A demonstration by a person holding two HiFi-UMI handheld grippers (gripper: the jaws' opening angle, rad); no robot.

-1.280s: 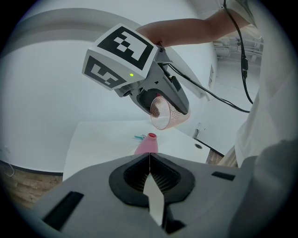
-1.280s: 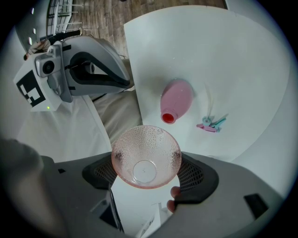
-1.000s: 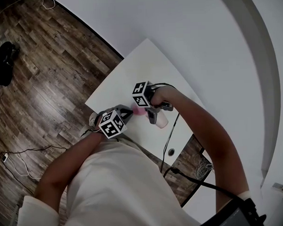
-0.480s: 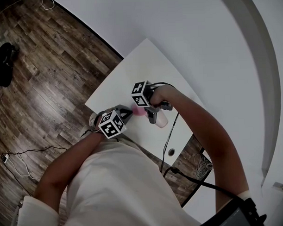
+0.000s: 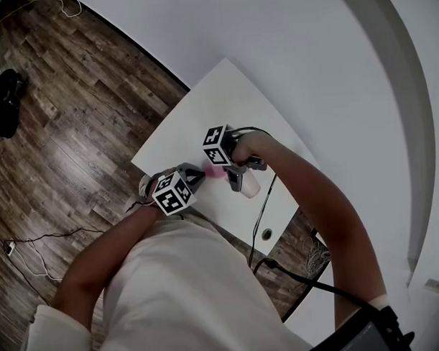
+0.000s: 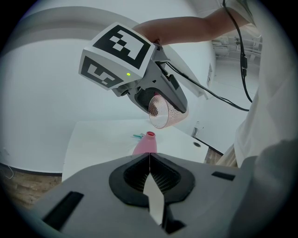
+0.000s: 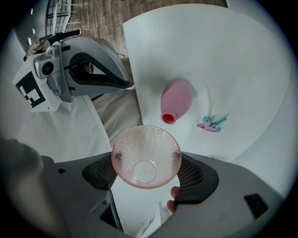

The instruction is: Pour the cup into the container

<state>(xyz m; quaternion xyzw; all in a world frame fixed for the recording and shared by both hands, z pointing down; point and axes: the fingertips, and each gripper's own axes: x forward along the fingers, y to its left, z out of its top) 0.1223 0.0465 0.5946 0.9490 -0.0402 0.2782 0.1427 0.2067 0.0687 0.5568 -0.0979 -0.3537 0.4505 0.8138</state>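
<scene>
The right gripper's (image 7: 148, 173) jaws pinch the clear pink cup (image 7: 146, 148) by its sides, tipped over. The pink container (image 7: 177, 97) sits on the white table (image 7: 247, 65) at one o'clock beyond the cup. The left gripper's (image 6: 149, 160) jaws are pressed together, empty, with the container just past their tips at twelve o'clock.

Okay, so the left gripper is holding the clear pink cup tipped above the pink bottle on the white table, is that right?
Not quite: the right gripper holds the clear pink cup, tipped above the pink bottle on the white table. The right gripper view shows it between that gripper's jaws; the left gripper is shut on nothing.
</scene>
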